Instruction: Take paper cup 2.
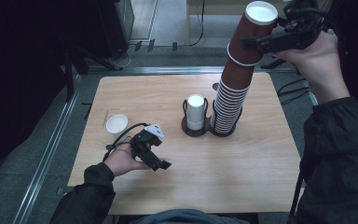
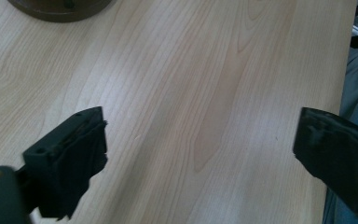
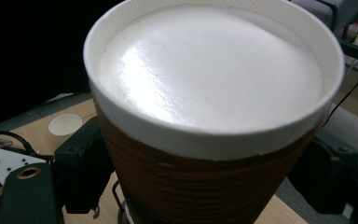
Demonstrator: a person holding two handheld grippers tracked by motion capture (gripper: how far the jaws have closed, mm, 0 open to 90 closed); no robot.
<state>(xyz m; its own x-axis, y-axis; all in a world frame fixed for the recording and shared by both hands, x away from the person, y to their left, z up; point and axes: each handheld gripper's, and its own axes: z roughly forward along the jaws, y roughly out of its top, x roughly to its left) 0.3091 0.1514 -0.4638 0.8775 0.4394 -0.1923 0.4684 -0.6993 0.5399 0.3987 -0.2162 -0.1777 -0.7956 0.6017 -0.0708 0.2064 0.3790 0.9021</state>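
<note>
The right claw (image 1: 261, 43), at the upper right of the high view, grips the top brown cup (image 1: 251, 32) of a tall stack, with one jaw on each side of its ribbed wall. In the right gripper view this cup (image 3: 205, 186) stands upside down between the two black jaws, and its white bottom faces the camera. The cup is lifted a little from the stack of brown cups (image 1: 230, 100) below it, and a white rim shows between them. The stack leans slightly to the right and stands in a dark round holder (image 1: 223, 130) near the centre of the frame. Just beside it, on the left, a white cup (image 1: 196, 112) stands upside down in a second ring of the same holder. The left claw (image 1: 161, 164) is at the lower left of the high view, low over the wooden tabletop (image 1: 242, 172); its jaws stand wide apart and hold nothing, and the left gripper view shows bare wood (image 2: 205, 93) between them. A small white cup (image 1: 116, 123) stands open side up on the tabletop, near the left edge.
</note>
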